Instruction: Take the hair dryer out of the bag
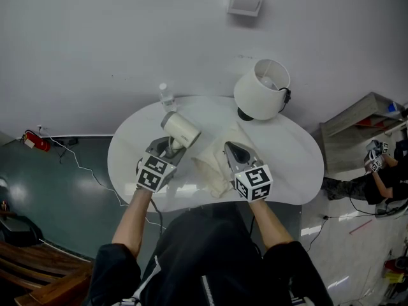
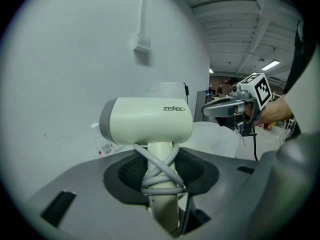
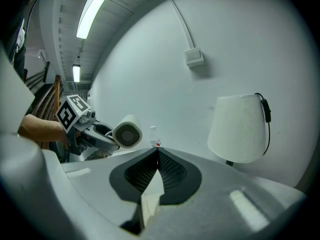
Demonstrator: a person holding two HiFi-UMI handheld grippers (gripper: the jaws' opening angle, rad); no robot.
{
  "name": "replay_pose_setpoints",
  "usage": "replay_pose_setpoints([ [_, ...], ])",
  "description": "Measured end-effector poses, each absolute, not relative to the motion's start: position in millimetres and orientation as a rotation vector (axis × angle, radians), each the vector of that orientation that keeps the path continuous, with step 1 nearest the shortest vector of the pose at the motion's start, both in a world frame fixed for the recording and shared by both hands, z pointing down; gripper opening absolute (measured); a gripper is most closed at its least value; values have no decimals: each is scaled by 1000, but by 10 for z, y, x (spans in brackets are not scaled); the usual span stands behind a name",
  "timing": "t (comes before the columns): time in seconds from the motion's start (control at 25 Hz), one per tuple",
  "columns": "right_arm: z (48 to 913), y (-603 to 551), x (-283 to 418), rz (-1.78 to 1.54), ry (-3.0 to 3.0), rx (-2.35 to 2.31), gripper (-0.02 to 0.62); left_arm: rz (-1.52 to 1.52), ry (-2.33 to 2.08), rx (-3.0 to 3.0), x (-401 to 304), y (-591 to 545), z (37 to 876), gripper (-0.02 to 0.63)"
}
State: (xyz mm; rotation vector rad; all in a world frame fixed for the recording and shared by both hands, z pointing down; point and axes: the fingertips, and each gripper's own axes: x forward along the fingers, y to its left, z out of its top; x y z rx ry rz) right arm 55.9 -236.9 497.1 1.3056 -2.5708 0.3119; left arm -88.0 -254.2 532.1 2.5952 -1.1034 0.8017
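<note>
A cream hair dryer (image 1: 180, 130) with a grey rear cap is held up above the round white table (image 1: 293, 164). My left gripper (image 1: 169, 146) is shut on its handle, round which the grey cord is wrapped (image 2: 159, 176). In the left gripper view the hair dryer's barrel (image 2: 147, 120) lies crosswise above the left gripper (image 2: 161, 169). A cream cloth bag (image 1: 213, 164) lies crumpled on the table. My right gripper (image 1: 231, 150) is shut on a fold of the bag (image 3: 151, 199). The right gripper view shows the right gripper (image 3: 155, 156) and the hair dryer's grille (image 3: 127, 133) at the left.
A white lamp (image 1: 261, 89) with a dark base and cable stands at the table's far right. A small clear bottle (image 1: 166, 97) stands at the far edge by the wall. Wooden furniture sits at lower left, a person and shelving at far right.
</note>
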Motion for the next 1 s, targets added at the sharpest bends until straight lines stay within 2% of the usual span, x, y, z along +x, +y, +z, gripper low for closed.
replay_pose_setpoints([
  [1.0, 5010, -2399, 578, 359, -2573, 1312, 3, 802, -1075, 2570, -883, -2533, 5437, 172],
])
